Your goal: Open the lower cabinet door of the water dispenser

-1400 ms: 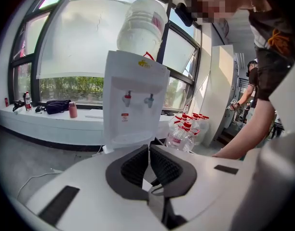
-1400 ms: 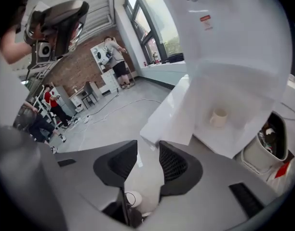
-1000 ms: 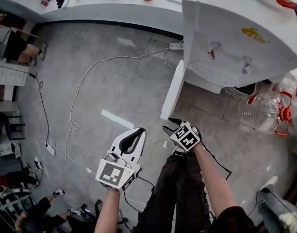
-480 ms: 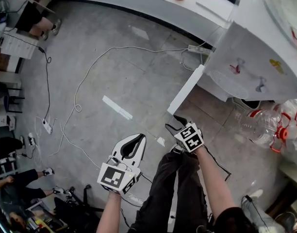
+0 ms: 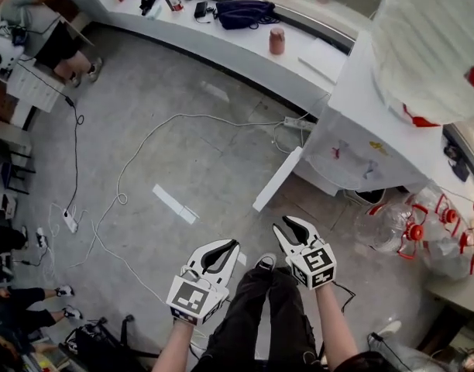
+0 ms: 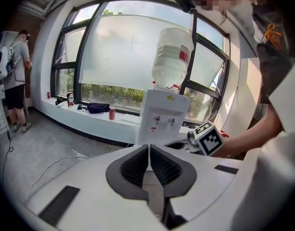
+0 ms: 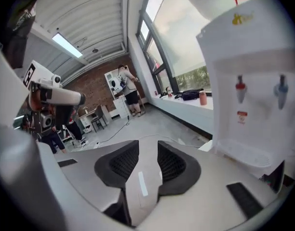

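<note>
The white water dispenser [image 5: 353, 142] stands at the right under a big upturned bottle [image 6: 172, 57]. Its lower cabinet door [image 5: 277, 178] is swung out over the floor. My right gripper [image 5: 288, 223] hangs clear of the door's near end; its jaws are closing with a narrow gap and nothing between them [image 7: 148, 146]. In the right gripper view the dispenser [image 7: 253, 100] with its two taps fills the right side. My left gripper [image 5: 231, 245] is further left over the floor, shut on nothing [image 6: 149, 147]. The left gripper view faces the dispenser [image 6: 162, 117].
White cables [image 5: 144, 142] and a power strip [image 5: 297, 121] lie on the grey floor. Empty water bottles [image 5: 400, 227] sit right of the dispenser. A counter [image 5: 221, 45] with a red can [image 5: 277, 41] runs along the window. A person [image 6: 15, 81] stands far left.
My right gripper has come away from the door's near end, and both grippers have risen. The door stays swung out.
</note>
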`<action>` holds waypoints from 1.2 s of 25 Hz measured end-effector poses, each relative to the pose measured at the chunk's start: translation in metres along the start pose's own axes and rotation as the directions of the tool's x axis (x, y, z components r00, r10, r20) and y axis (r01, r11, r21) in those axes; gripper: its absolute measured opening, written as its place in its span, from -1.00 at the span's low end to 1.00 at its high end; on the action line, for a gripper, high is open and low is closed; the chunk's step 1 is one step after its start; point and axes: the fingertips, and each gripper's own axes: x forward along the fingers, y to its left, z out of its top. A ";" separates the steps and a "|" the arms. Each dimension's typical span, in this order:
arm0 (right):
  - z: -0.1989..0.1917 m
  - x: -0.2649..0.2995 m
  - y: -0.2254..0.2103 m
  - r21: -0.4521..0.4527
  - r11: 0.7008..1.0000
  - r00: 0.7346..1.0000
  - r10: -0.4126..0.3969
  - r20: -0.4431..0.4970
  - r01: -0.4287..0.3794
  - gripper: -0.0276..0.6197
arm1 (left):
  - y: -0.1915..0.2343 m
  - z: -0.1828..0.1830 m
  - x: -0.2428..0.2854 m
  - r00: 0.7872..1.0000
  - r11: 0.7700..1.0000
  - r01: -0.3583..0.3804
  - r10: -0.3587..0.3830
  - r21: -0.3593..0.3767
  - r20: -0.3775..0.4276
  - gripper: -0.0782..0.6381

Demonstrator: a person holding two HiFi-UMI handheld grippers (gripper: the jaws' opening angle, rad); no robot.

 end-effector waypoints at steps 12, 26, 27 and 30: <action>0.111 -0.170 0.061 0.042 0.993 0.983 -0.118 0.144 0.113 -0.60 | -0.101 0.086 -0.070 0.984 0.984 0.166 -0.170 0.065 0.055 -0.73; 0.156 -0.269 0.127 0.053 0.966 0.935 -0.258 0.243 0.253 -0.63 | -0.148 0.129 -0.107 0.925 0.901 0.351 -0.376 0.256 0.054 -0.73; 0.157 -0.274 0.127 0.048 0.965 0.934 -0.261 0.242 0.257 -0.63 | -0.151 0.130 -0.107 0.924 0.898 0.354 -0.379 0.264 0.050 -0.73; 0.162 -0.286 0.133 0.044 0.963 0.930 -0.268 0.251 0.266 -0.63 | -0.157 0.132 -0.112 0.922 0.896 0.360 -0.384 0.260 0.048 -0.73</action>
